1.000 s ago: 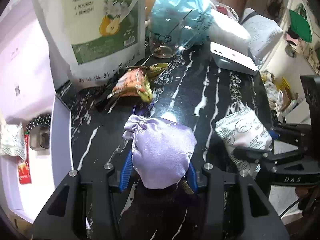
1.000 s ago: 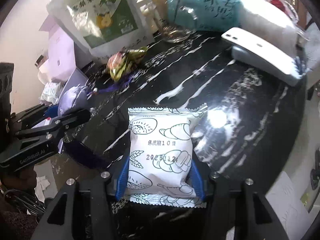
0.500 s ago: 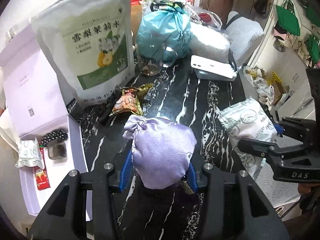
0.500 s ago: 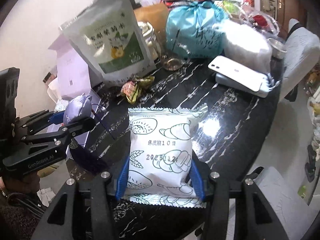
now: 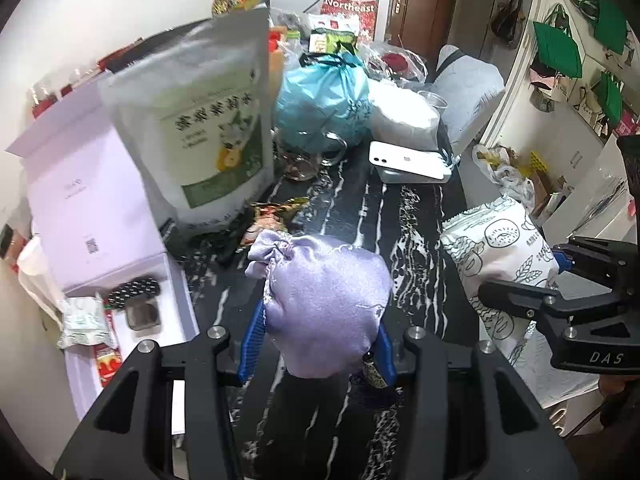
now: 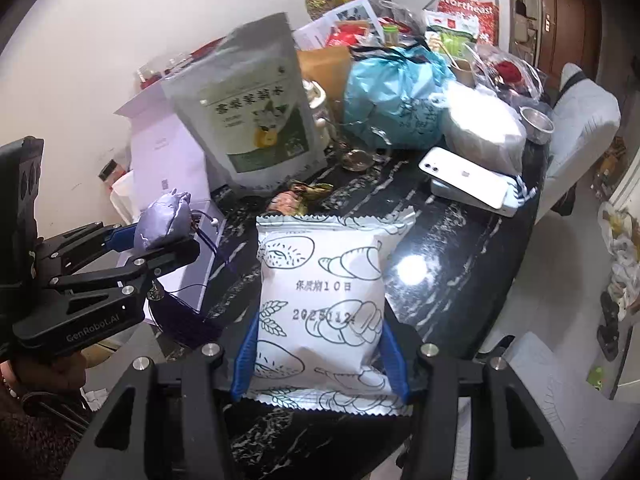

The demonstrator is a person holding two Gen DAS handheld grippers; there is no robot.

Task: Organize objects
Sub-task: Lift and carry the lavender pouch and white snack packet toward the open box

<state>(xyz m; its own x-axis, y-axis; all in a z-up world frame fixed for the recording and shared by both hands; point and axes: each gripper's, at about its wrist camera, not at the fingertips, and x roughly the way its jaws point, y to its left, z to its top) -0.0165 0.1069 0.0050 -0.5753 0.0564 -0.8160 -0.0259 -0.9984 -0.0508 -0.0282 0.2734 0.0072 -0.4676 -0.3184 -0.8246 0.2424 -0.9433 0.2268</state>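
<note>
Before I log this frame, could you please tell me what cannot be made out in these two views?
- Pouch, left view: contents hidden by its satin; its bottom is covered by the left claw.
- Snack packet, right view: contents unseen; the printed date's end is blurred by glare.
- Green-label bag, left view: small print motion-blurred.
- Lilac box, left view: the tray's near end runs behind the claw's frame.

Black marble tabletop [image 5: 416,240] bare centrally, tall pouch [image 5: 208,120] (left), phone [image 5: 408,158] behind

Lilac satin pouch [image 5: 326,306] and white, seemingly bread packet [image 6: 320,308], both lifted.
</note>
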